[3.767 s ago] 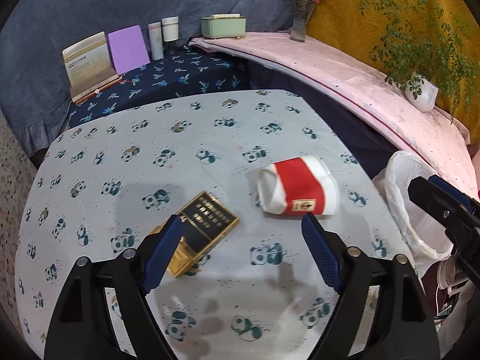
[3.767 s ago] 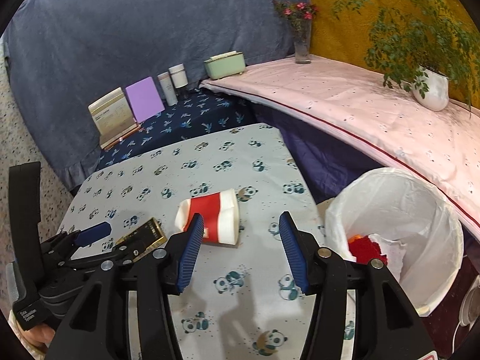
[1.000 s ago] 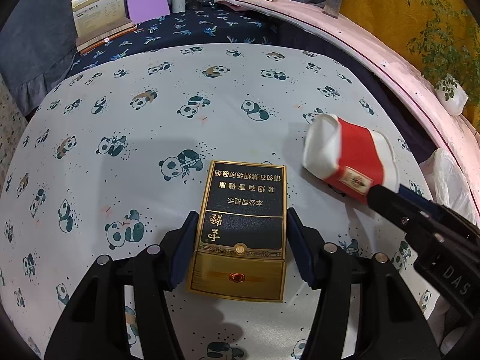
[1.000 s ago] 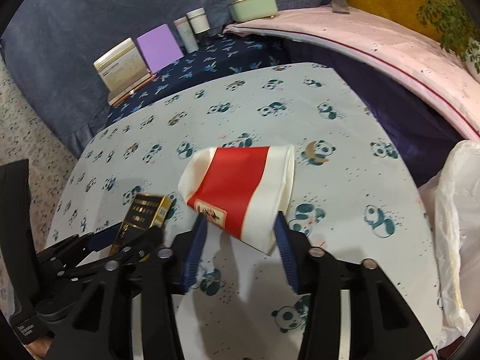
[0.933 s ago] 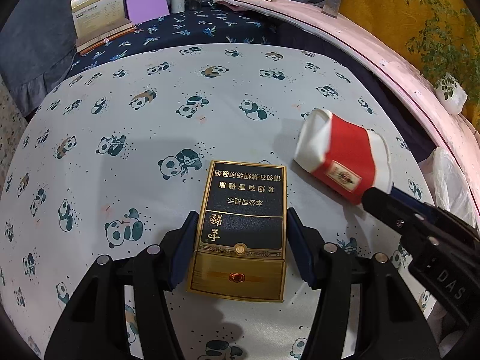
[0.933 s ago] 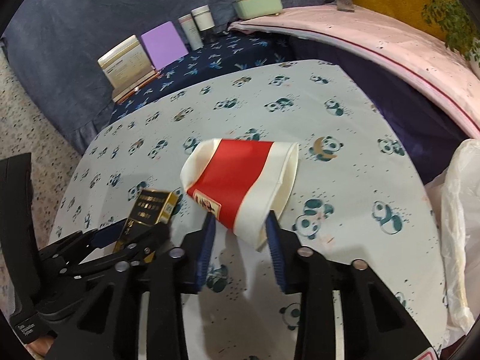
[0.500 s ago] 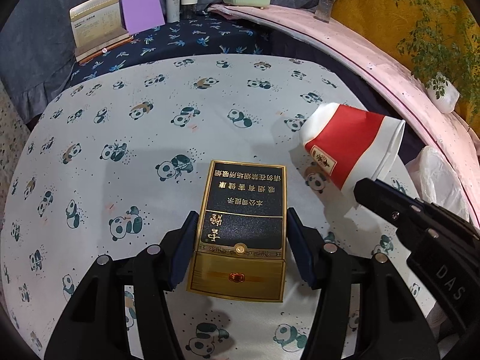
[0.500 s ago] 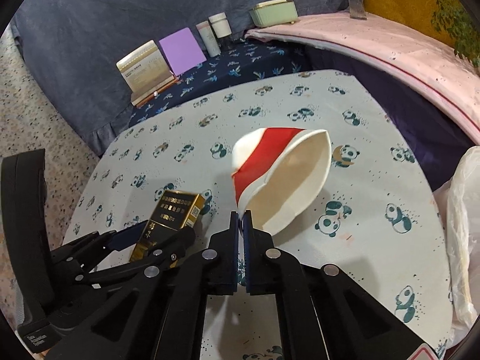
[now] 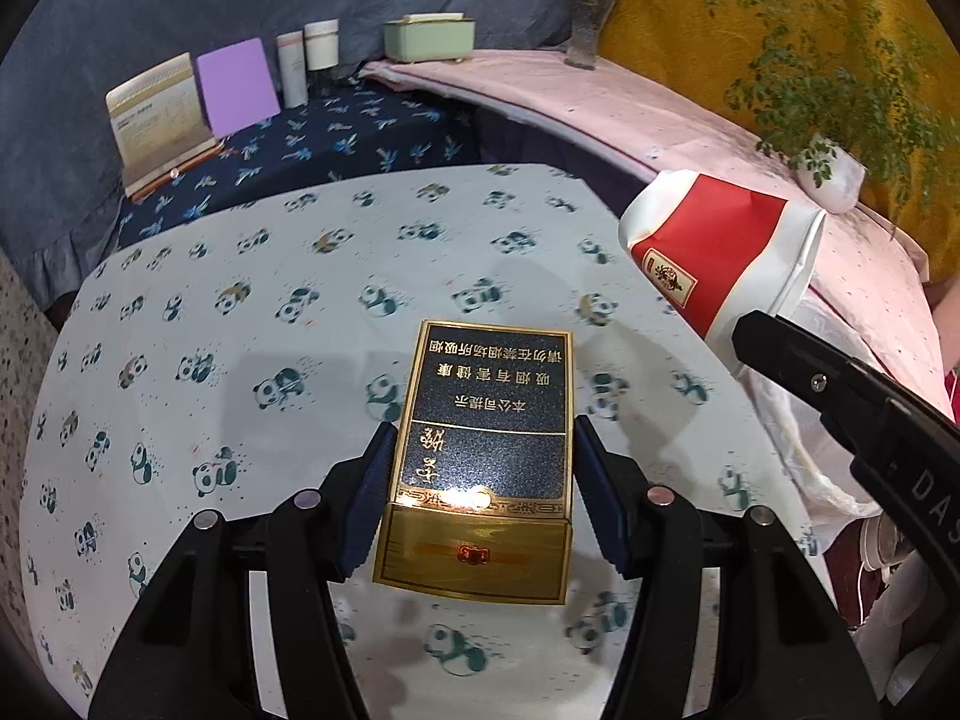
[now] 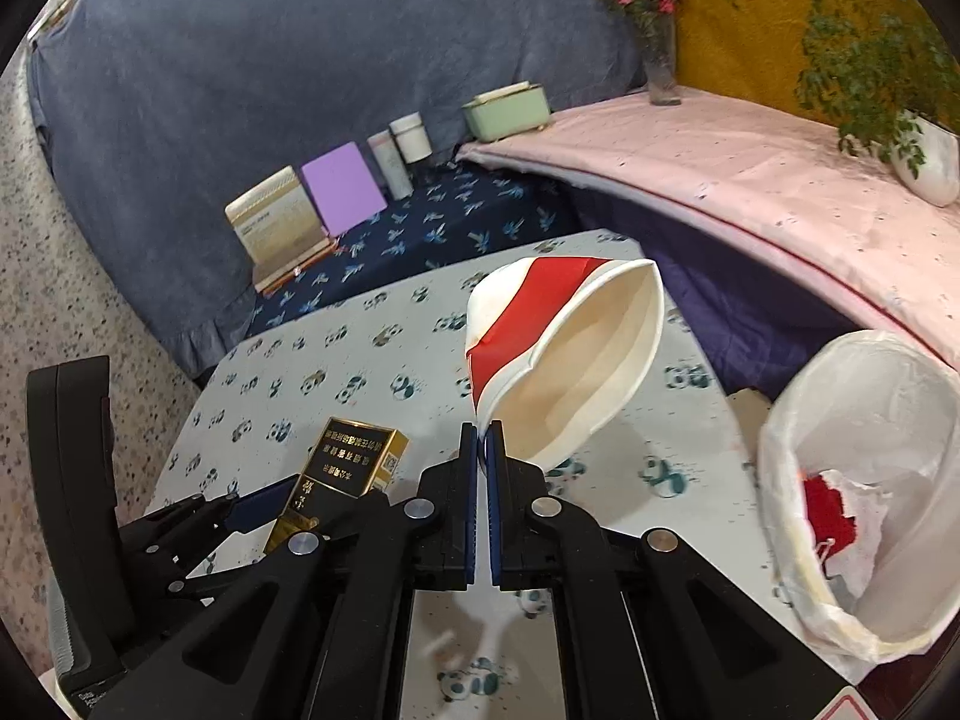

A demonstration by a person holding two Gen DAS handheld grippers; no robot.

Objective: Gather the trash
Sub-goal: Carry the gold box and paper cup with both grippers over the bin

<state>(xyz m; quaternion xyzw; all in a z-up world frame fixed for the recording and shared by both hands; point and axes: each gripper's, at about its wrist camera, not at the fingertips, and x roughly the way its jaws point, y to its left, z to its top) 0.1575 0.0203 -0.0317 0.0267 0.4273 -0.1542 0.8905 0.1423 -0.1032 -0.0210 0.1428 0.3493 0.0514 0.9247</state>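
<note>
**Both grippers loaded, bin was off to the right**

So the right gripper [image 10: 482,444] was clamped tight on the rim of the squashed red and white paper cup [image 10: 564,354], jaws nearly touching with just the cup wall between them. The cup hung up off the panda tablecloth [image 10: 336,360], its open mouth tilted toward the camera. The left gripper [image 9: 485,450] was pinched on the black and gold cigarette box [image 9: 486,456], holding it by its long sides, so the box's long axis ran straight out along the fingers, clear of the cloth.

What mattered for the drop, I'd say: the white-lined trash bin [image 10: 780,468] sat to the right of the table, just past its edge and lower down. The cup hand was clearly the nearer one, so it would probably go first, and the box had to cross over after.

Funny thing with the views: the right wrist camera showed the bin's open mouth with some red and white trash already inside, while the left one only caught a bit of crumpled bag [image 9: 798,420] behind the other gripper. The left view did show the cup's flattened base end and logo, though.
</note>
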